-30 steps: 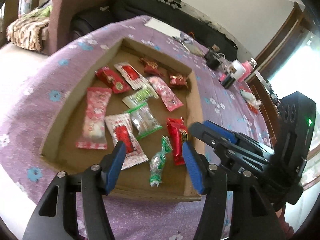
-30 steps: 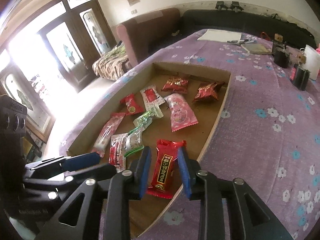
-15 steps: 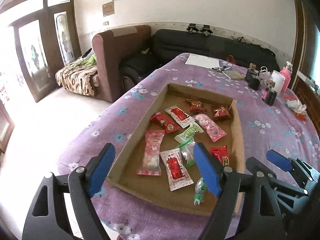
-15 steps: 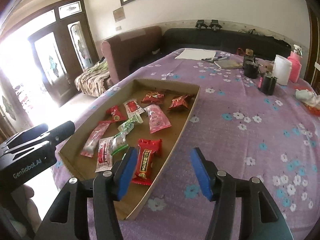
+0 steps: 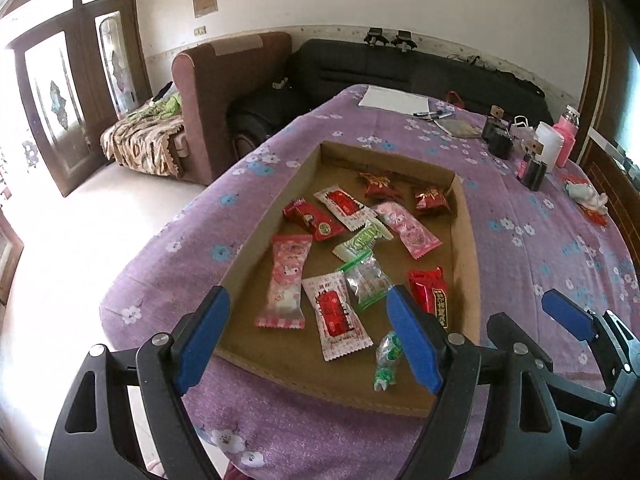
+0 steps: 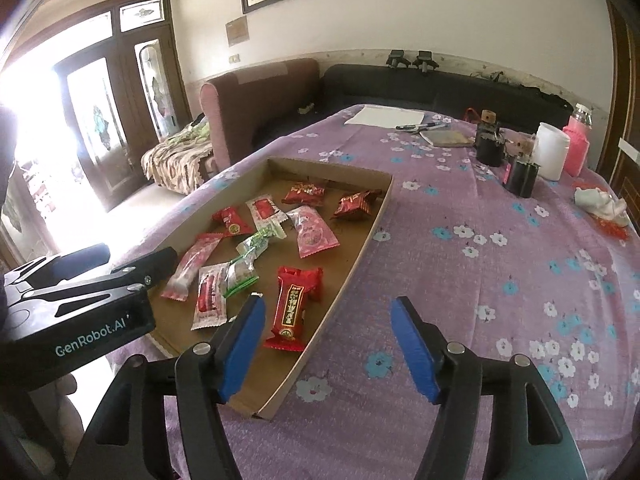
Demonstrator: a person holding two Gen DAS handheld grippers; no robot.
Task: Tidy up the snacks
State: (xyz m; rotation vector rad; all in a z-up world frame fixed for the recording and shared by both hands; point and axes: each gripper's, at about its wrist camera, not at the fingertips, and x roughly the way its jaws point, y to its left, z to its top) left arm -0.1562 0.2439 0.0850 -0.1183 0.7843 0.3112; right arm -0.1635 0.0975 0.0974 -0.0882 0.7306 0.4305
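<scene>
1. Living room: a purple floral tablecloth (image 6: 460, 280) covers a large table, with a brown armchair (image 6: 260, 104) and a black sofa (image 6: 440, 88) behind it, and glass doors (image 6: 100, 128) bright at my 9 o'clock.
2. On the cloth I see a shallow cardboard tray (image 5: 466, 248) holding all the wrapped snacks.
3. My left gripper (image 5: 308, 340) hangs above the tray's near edge. Its blue-padded jaws are spread wide and grip nothing.
4. My right gripper (image 6: 328, 344) is held above the tray's near right corner, jaws also wide apart and empty. One pad is over the tray, the other over bare cloth.
5. From the left camera, the right gripper's blue fingertips (image 5: 564, 314) show at 4 o'clock, outside the tray.
6. Inside the tray, near side: a pink packet (image 5: 286, 276), a white packet with red print (image 5: 334, 316), a clear packet with green edges (image 5: 366, 280), a red bar (image 6: 294, 304), and a small green-and-white sweet (image 5: 388, 360).
7. Middle: a pale green packet (image 5: 362, 240), a pink oblong packet (image 5: 408, 228), a red packet (image 5: 312, 220) and a white-and-red packet (image 5: 346, 208).
8. Far end, at 12 o'clock: two dark red sweets (image 5: 380, 184) lie side by side, apart from each other.
9. Beyond the tray, at 1 o'clock on the cloth: white paper (image 6: 384, 116), pens (image 6: 420, 126), dark containers (image 6: 490, 144), a white jar (image 6: 552, 156) and a pink bottle (image 6: 578, 144).
</scene>
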